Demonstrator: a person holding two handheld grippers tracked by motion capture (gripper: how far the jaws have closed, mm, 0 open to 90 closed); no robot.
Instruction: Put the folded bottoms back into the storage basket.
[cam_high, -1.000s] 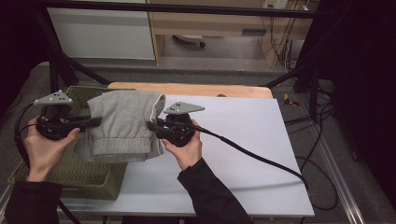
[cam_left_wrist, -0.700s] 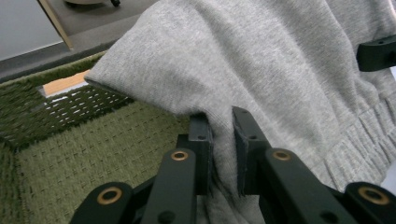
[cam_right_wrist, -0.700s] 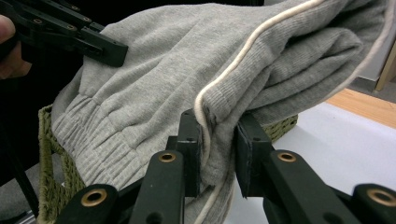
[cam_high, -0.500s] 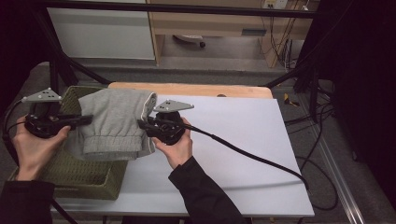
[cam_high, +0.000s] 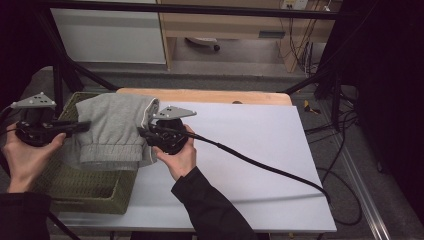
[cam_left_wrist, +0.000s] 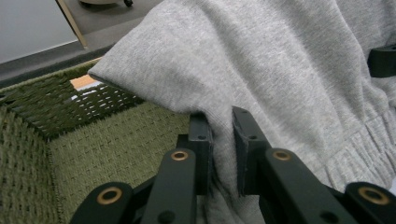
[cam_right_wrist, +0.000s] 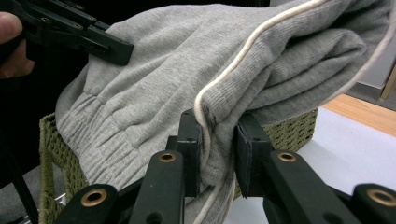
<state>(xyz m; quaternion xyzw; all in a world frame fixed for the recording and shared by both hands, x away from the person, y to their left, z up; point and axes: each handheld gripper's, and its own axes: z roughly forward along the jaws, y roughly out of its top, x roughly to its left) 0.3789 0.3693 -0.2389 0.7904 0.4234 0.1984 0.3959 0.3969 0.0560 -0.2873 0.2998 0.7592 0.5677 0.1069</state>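
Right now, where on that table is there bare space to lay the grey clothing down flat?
The white tabletop is bare between the right gripper and the far right edge, crossed only by a black cable. The left end is crowded: the green basket sits there, with the grey garment held above it.

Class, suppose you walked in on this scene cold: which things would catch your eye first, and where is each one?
First, the folded grey garment held up between the two grippers above the green basket at the table's left edge. The left gripper pinches one side of it and the right gripper pinches the side with the white piping. To the right lies the bare white table, crossed by a black cable.
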